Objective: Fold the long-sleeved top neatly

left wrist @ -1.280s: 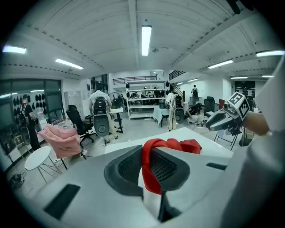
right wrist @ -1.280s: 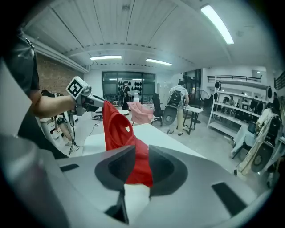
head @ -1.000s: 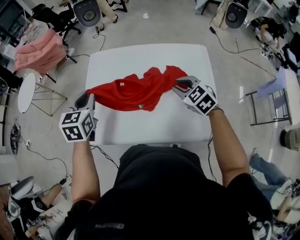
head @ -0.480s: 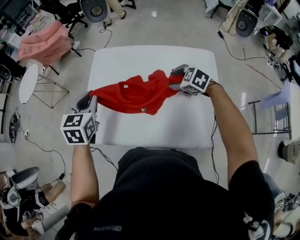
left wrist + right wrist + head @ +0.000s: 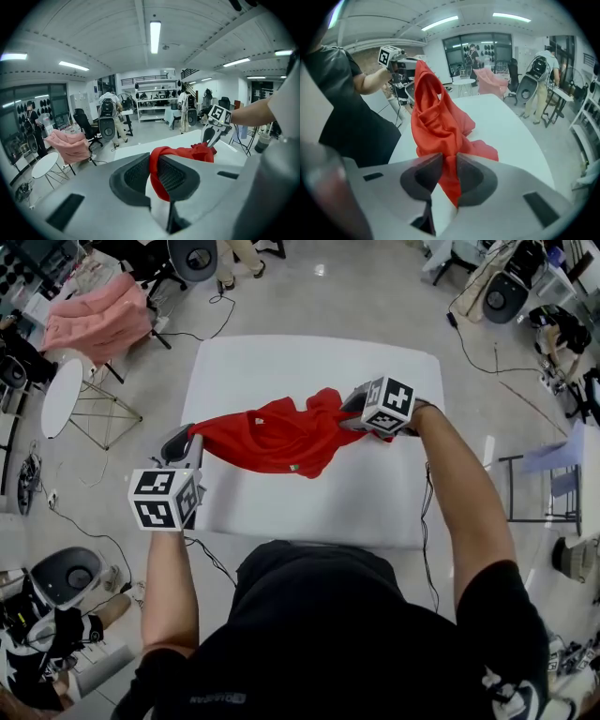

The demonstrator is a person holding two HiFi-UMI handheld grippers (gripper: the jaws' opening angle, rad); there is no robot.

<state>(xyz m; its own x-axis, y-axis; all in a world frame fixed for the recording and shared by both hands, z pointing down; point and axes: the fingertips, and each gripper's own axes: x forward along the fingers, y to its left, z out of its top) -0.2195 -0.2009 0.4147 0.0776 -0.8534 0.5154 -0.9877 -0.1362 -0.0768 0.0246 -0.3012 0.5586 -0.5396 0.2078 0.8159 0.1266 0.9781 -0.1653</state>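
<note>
The worktop [image 5: 281, 371] is a plain white rectangle with rounded corners, standing on a pale grey floor [image 5: 356, 296]. Lying on it is the red top [image 5: 272, 437], all bunched and wrinkled in a band that runs across the middle, from the left edge over toward the right side. The right end is heaped up a bit higher than the rest. White surface shows on the far side of the cloth and along the near strip too.
</note>
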